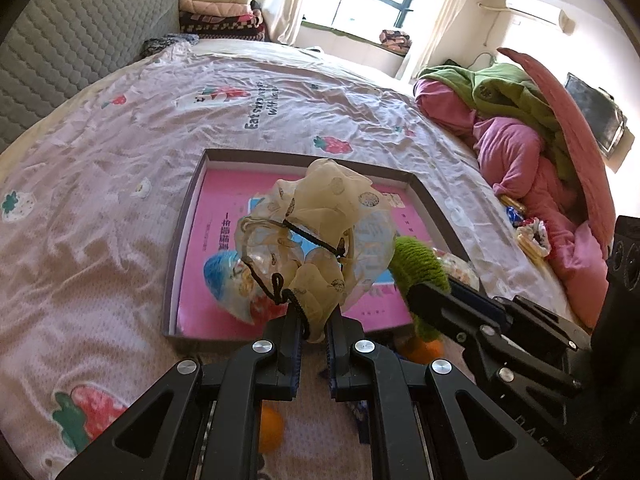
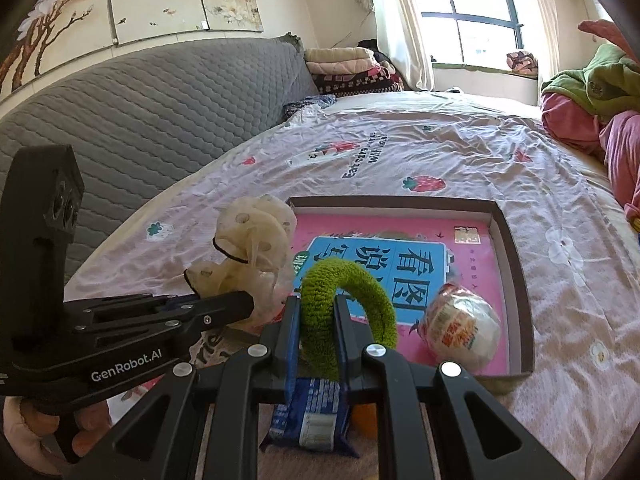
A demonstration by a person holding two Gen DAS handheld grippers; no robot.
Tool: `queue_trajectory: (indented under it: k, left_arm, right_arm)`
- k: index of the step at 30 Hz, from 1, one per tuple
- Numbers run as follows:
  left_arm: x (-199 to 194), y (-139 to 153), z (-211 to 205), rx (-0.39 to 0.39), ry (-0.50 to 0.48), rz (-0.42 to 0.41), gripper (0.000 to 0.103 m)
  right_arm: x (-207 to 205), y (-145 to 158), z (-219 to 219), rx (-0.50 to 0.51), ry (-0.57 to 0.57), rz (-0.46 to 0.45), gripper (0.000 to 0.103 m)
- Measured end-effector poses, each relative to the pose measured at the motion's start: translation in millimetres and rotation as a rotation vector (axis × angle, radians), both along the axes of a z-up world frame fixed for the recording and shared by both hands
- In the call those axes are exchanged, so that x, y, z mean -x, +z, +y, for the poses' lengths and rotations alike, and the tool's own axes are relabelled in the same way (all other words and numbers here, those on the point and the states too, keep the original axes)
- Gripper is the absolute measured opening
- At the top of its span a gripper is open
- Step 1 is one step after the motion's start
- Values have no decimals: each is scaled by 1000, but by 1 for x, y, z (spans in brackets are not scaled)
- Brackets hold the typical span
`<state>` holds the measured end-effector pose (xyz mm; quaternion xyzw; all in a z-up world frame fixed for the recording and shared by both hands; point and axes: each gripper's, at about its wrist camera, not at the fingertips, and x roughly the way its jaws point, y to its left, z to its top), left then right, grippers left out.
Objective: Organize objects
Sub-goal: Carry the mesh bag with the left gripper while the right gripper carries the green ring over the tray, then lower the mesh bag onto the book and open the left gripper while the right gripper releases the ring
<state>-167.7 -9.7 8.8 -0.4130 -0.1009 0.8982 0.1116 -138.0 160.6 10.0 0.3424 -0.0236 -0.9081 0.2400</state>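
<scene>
My left gripper (image 1: 314, 320) is shut on a cream sheer scrunchie (image 1: 320, 208) with a black elastic, held up over the near edge of a shallow brown box (image 1: 184, 216). A pink book lines the box. My right gripper (image 2: 316, 308) is shut on a green knitted scrunchie (image 2: 360, 284), also at the box's (image 2: 516, 280) near edge. In the right wrist view the left gripper (image 2: 248, 302) and cream scrunchie (image 2: 256, 232) are to the left. In the left wrist view the right gripper (image 1: 424, 296) and green scrunchie (image 1: 418, 264) are to the right.
A round wrapped snack (image 2: 460, 326) lies in the box's near right corner. A blue packet (image 2: 316, 412) and an orange object (image 1: 270, 428) lie on the strawberry-print sheet under the grippers. Pink and green bedding (image 1: 520, 132) is heaped at right; a grey headboard (image 1: 80, 40) stands at left.
</scene>
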Motion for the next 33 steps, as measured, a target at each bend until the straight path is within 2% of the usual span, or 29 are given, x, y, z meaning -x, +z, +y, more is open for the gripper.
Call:
queue_trajectory:
  k: [26, 33]
  left_arm:
    - [74, -19, 19, 49, -19, -49, 12]
    - [86, -27, 25, 89, -26, -75, 14]
  right_arm:
    - [43, -35, -5, -59, 4, -85, 16]
    - [45, -43, -5, -70, 9, -113, 16]
